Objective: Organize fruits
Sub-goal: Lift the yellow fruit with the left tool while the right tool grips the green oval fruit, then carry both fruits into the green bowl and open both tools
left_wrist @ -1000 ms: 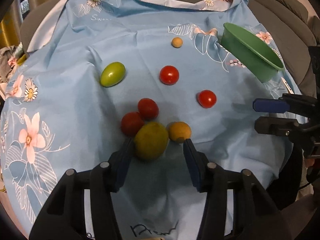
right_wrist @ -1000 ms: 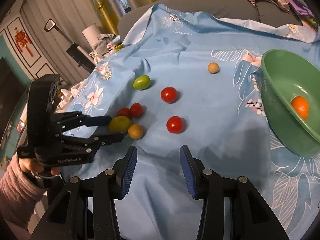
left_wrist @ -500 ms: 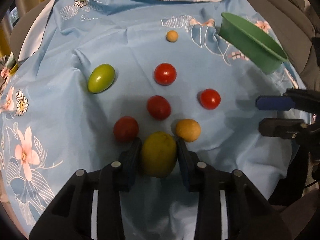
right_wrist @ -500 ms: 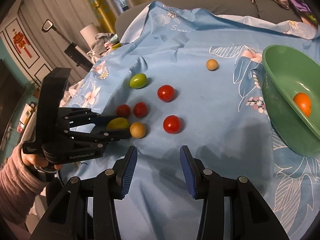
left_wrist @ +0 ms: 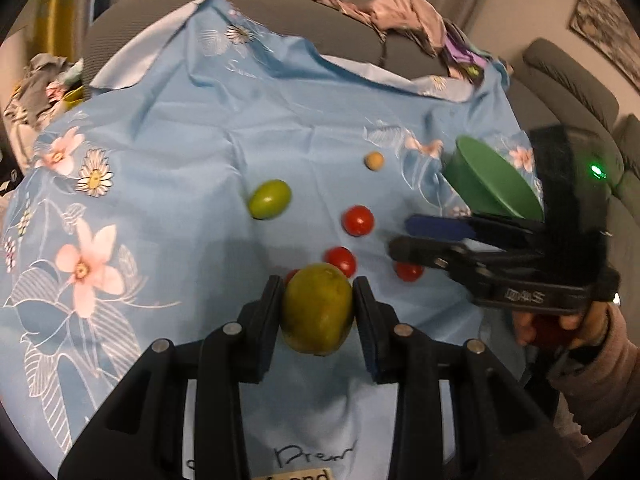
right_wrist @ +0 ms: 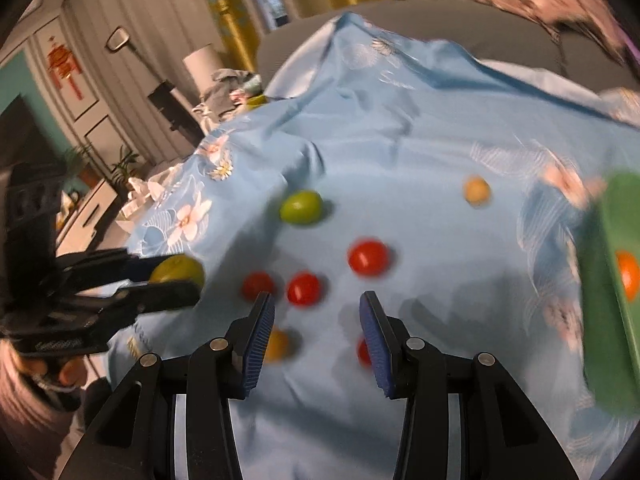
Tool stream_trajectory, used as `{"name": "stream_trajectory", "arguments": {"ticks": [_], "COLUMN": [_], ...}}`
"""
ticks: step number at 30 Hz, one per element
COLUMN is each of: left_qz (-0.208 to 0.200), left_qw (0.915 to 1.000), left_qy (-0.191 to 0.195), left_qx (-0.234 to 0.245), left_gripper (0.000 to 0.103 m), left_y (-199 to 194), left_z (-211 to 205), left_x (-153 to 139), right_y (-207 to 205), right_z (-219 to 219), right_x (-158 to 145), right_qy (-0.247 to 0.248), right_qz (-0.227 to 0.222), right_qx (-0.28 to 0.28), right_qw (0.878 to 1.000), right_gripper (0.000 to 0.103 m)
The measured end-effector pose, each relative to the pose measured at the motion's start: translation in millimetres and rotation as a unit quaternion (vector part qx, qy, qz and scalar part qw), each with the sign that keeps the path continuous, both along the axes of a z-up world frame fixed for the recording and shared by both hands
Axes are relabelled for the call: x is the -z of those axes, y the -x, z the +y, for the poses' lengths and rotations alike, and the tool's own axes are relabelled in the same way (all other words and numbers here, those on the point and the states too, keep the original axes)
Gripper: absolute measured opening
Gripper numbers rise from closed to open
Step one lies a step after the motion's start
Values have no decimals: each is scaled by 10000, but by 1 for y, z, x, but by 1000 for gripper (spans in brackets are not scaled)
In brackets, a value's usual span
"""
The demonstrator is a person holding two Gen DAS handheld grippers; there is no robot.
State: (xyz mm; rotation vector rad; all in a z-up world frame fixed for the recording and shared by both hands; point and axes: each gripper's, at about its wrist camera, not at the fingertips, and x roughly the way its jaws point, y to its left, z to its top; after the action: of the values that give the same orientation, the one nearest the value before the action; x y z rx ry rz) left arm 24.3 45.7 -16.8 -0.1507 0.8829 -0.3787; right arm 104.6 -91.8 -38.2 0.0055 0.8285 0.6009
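Item: yellow-green mango [left_wrist: 318, 312], lower centre of the left wrist view, clamped at its sides between our left gripper [left_wrist: 316, 300] pads, long axis running roughly upright in frame. Destination, in our judgement: green bowl [left_wrist: 494, 178], upper right of that view, tilted, already holding an orange fruit [right_wrist: 627, 274]. Our right gripper [right_wrist: 316, 320] hangs with jaws apart and empty, nearer the bowl and partly across the way to it. Loose on the blue cloth [left_wrist: 168, 216]: red tomatoes, one green fruit [left_wrist: 269, 199]
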Motion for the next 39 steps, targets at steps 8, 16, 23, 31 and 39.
{"name": "stream_trajectory", "arguments": {"ticks": [8,16,23,31,39], "left_qz": [-3,93,130,90,1], "left_qw": [9997,9991,9990,9994,9999], "left_qy": [167,284,281,254,122], "left_qx": [-193,-300,-328,-230,-28], "left_gripper": [35,35,35,35,35], "left_y": [2,-3,-6,-6,-3], "left_z": [23,36,40,31,3], "left_x": [3,9,12,6,-8], "right_y": [-61,-90,-97,-73,-17], "right_z": [57,82,89,64,9], "right_x": [10,26,37,13,-19], "right_qy": [598,926,1015,461,64], "right_qz": [-112,34,36,-183,-421], "right_qx": [-493,-810,-894,-681,-291], "right_qw": [9969,9924,9908,9964,9987], "right_gripper": [45,51,47,46,46]}}
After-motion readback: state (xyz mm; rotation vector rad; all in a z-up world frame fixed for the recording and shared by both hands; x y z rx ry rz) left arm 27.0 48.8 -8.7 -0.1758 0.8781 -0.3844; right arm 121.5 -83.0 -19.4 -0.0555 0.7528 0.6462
